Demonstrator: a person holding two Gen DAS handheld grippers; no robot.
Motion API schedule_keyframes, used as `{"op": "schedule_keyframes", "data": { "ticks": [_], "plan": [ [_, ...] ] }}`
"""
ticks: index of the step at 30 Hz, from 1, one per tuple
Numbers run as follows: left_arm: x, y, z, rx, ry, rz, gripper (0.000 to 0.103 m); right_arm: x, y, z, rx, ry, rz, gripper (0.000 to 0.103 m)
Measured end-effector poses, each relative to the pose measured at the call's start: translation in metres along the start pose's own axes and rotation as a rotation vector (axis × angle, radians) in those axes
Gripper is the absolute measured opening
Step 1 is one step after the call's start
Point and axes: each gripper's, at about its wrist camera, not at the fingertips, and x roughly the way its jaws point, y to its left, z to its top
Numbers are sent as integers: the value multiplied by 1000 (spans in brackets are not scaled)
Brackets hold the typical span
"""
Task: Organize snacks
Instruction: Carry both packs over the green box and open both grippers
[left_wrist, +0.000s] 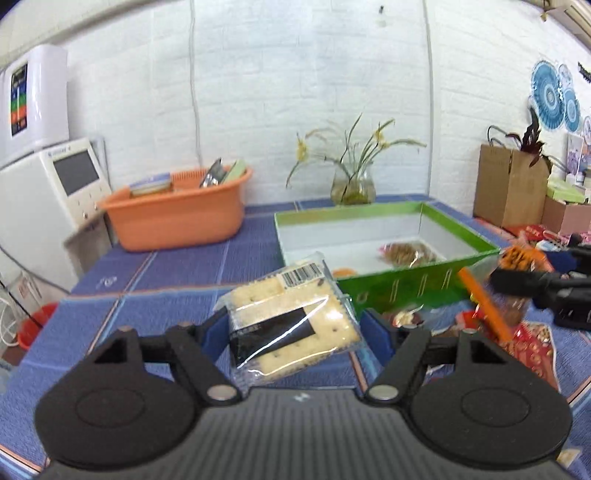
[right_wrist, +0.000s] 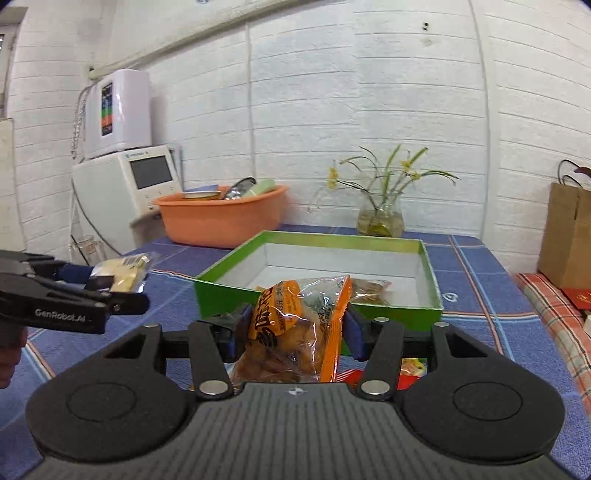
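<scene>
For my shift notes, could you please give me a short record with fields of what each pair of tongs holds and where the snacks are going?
left tongs: shut on cracker packet, lifted off the table
right tongs: shut on orange snack bag, lifted
green box: open, a few snack packets inside
orange basin: behind the box to its left, holds other items
table: blue checked cloth
vase: behind the box
</scene>
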Motion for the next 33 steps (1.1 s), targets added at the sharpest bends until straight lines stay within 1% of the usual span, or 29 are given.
{"op": "schedule_keyframes", "data": {
  "ticks": [4,10,15,18,22,27,29,31,33],
  "plan": [
    [-4,-4,8,4,-31,14,73,-6,6,3,3,-28,31,88],
    [7,-10,18,-11,-33,28,73,-17,3,2,15,-81,49,88],
    [20,-18,37,-24,-60,31,74,-20,-12,10,70,-142,23,88],
    [22,-26,47,-3,-80,16,74,-21,-21,18,90,-170,-18,88],
    [25,-33,57,22,-103,2,74,-16,-34,32,110,-196,-30,88],
    [35,-29,71,-5,-127,-5,74,-13,-55,49,157,-281,-92,88],
    [43,-27,77,-18,-135,-1,74,-10,-66,52,219,-288,-95,88],
    [54,-31,83,-5,-147,17,74,-6,-74,52,263,-283,-85,88],
    [68,-32,87,-19,-146,4,74,2,-76,51,263,-270,-90,88]
  ]
}}
